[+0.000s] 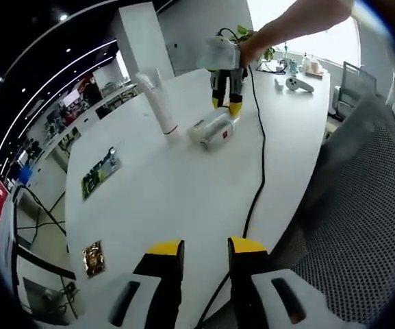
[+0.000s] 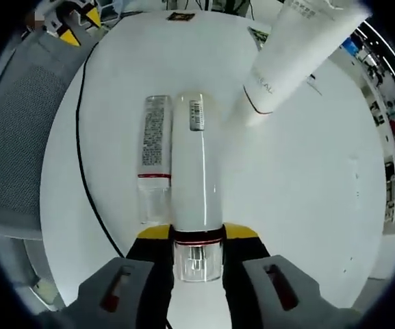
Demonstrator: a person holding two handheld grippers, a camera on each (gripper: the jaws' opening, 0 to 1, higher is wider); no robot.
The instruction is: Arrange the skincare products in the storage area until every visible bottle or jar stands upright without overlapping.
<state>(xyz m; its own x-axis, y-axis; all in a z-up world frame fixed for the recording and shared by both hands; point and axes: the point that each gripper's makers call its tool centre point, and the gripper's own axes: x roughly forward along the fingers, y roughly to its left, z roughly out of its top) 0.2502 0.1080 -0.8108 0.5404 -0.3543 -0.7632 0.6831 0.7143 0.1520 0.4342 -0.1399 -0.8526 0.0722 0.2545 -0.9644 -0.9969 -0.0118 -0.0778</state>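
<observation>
Two bottles (image 2: 155, 154) lie flat; my right gripper (image 2: 197, 236) pinches the smooth white bottle (image 2: 197, 164) near its cap, probably light, slippery. Left gripper (image 1: 205, 252) spread, empty.

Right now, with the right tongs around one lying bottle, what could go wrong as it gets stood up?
1. The right tongs sit at the white bottle's cap end, so it may pivot or slip when lifted.
2. The smaller bottle lies right alongside it and could roll across the table.
3. The upright tube stands close by; a swinging bottle could topple it.
</observation>
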